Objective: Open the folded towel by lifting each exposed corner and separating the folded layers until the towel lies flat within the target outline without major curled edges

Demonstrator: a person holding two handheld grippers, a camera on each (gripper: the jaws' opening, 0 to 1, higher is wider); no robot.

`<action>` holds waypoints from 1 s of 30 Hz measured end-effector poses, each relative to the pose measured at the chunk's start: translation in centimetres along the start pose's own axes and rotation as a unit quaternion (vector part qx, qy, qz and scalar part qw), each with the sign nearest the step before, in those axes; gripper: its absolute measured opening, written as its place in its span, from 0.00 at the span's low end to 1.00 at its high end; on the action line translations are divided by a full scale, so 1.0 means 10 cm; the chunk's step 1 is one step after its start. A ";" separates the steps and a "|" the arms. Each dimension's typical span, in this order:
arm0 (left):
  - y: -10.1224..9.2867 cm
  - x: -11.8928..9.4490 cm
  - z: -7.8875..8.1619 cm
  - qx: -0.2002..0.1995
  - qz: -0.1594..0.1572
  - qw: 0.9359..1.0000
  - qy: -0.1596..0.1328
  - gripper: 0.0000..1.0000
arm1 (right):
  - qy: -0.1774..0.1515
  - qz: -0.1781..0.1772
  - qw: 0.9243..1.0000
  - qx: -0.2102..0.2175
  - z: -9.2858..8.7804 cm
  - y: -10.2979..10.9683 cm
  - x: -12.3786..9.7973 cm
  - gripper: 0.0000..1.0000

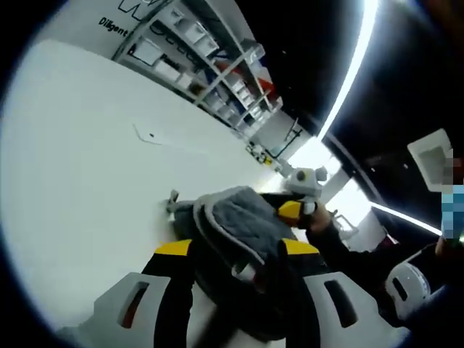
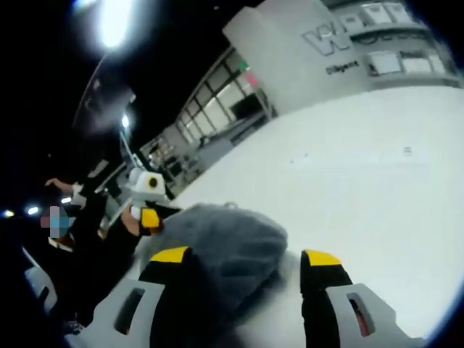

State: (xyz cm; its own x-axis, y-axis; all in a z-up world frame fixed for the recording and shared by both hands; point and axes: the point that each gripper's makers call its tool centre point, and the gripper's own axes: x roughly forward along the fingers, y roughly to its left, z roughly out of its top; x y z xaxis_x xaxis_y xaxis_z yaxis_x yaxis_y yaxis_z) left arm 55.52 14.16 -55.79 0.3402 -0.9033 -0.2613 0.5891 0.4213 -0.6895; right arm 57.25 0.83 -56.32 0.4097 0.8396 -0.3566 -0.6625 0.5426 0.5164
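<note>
Still bunched between parted left gripper point(image 1: 235, 254) and right gripper point(image 2: 246, 257): grey terry towel point(image 1: 235, 217), unfolding barely begun, flattening outstanding.

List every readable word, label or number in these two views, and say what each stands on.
"Diligent": small dark lettering on the white wall, clearer in the right gripper view; cut off at the top in the left gripper view.
Large grey letters above it, starting "W": cropped and blurred, not readable.
Labels on the shelf bins: too small to read.
</note>
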 end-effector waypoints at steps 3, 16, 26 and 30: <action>0.08 -0.03 0.06 -0.002 0.003 1.000 -0.003 0.38 | -0.005 0.011 1.000 0.006 0.02 0.04 0.01 0.50; 0.02 0.05 -0.03 -0.007 0.003 1.000 -0.004 0.21 | -0.004 0.019 1.000 0.015 -0.01 0.04 0.07 0.33; 0.00 0.03 0.03 0.019 0.014 1.000 -0.009 0.11 | -0.018 0.017 1.000 0.001 0.09 0.03 0.02 0.20; -0.04 0.04 0.02 0.027 0.016 0.999 -0.011 0.09 | -0.022 0.019 1.000 0.001 0.12 0.04 0.01 0.16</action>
State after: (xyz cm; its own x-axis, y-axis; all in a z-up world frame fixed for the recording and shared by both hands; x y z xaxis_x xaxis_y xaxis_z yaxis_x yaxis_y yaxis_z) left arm 55.57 13.60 -55.50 0.3754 -0.8877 -0.2666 0.6167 0.4540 -0.6431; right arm 57.75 1.11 -55.22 0.4107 0.8604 -0.3018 -0.6775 0.5095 0.5305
